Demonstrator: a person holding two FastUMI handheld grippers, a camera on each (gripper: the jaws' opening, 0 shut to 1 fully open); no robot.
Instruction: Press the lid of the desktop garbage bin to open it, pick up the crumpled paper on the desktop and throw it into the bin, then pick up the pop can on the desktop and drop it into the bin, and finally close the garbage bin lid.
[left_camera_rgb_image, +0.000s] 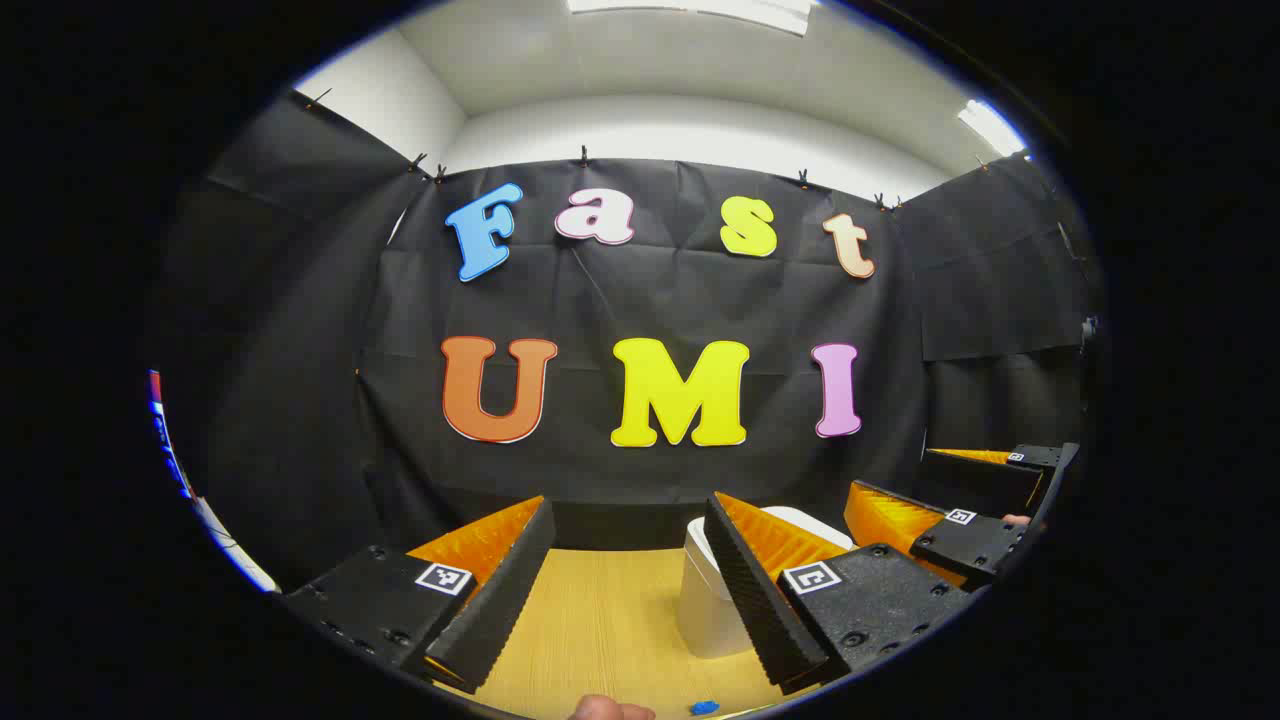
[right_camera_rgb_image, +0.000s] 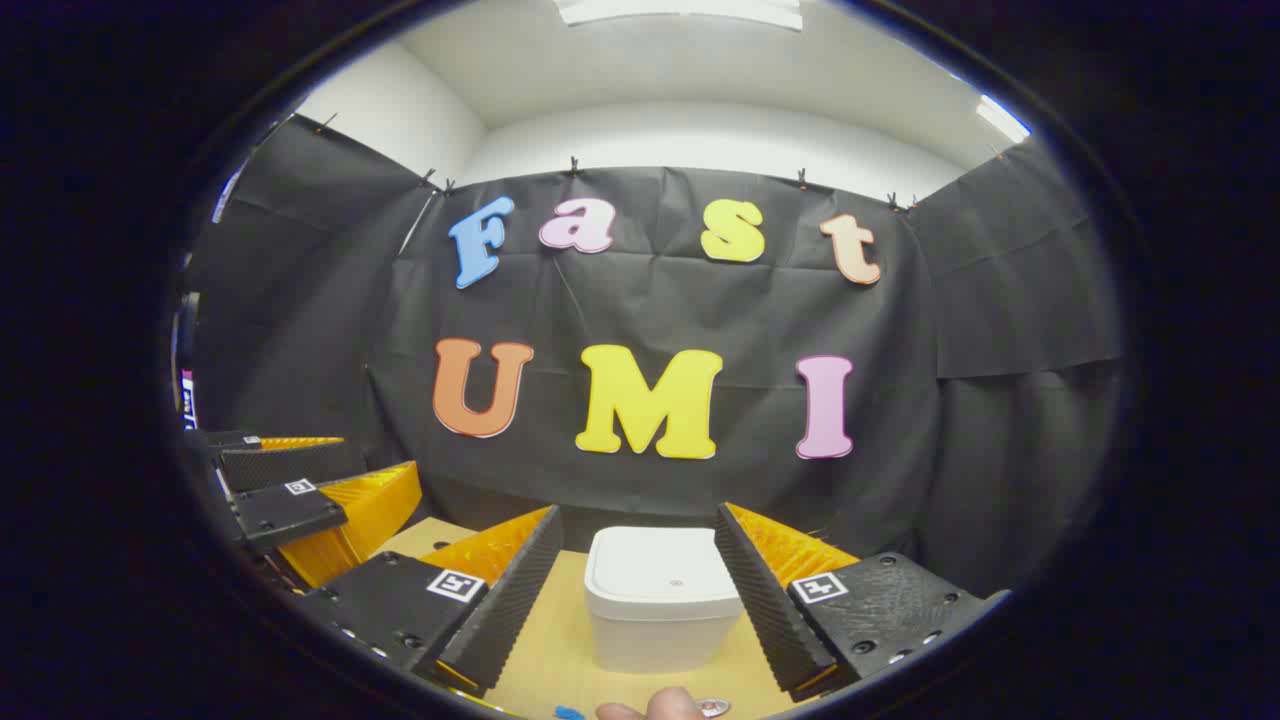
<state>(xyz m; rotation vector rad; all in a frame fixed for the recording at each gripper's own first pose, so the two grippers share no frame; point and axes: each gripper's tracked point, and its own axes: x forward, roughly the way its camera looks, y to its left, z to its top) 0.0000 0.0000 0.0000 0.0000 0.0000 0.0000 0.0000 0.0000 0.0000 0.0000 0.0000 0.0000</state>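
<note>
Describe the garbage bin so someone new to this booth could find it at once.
Start at the black cloth wall and drop to the wooden desktop below it. The garbage bin stands there, straight ahead between the right gripper's open fingers. It is a squat white box with rounded corners and a flat lid, shut, the only white thing on the desk.

Bright, even light from ceiling panels (left_camera_rgb_image: 690, 10) overhead, blown out to pure white in both views. Strong fisheye bending: straight wall edges curved, corners stretched toward the rim. Soft glare on the white bin lid (right_camera_rgb_image: 660, 570); faint shadow beneath it on the wooden desktop (left_camera_rgb_image: 600, 620). Centre sharp, outer rim slightly smeared with blue fringing
</note>
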